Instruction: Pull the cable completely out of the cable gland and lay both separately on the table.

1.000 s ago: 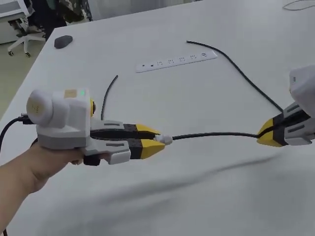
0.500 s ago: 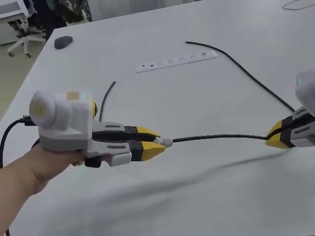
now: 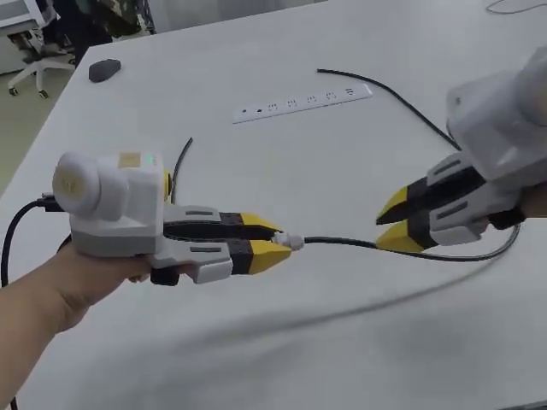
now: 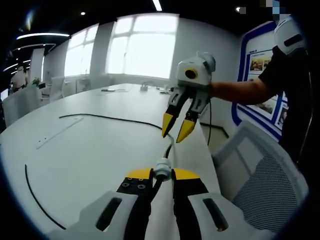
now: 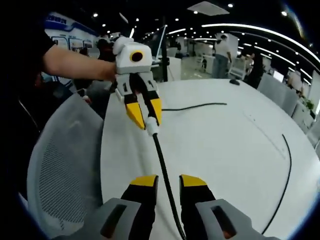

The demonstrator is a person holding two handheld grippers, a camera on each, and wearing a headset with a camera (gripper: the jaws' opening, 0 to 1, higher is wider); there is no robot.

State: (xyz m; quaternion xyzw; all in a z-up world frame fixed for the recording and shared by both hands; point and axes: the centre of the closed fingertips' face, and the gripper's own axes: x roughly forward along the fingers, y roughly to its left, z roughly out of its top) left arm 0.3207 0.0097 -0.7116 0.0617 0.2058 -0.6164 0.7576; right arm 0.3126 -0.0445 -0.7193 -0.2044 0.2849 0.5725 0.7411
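My left gripper point(image 3: 275, 242) is shut on the white cable gland point(image 3: 288, 243), which pokes out between its yellow tips point(image 4: 161, 174). A black cable point(image 3: 342, 243) leaves the gland, runs right and curls back in a loop under my right gripper point(image 3: 386, 227). That gripper hangs open above the table, its fingers apart. In the right gripper view the cable point(image 5: 162, 165) passes loosely between the spread jaws of the right gripper point(image 5: 168, 181), leading to the gland point(image 5: 151, 129) in the left gripper point(image 5: 148, 120). The left gripper view faces the open right gripper point(image 4: 175, 131).
A white power strip point(image 3: 299, 102) lies at the back of the white table point(image 3: 256, 342), with a long black cable point(image 3: 393, 98) running past it. A short black wire point(image 3: 179, 162) and a dark mouse point(image 3: 104, 70) lie at the left. A mesh chair point(image 4: 265, 190) stands beside the table.
My right gripper has let go of the cable, opened and moved left toward the gland. The cable, taut before, now sags in a loop. The left gripper still holds the gland.
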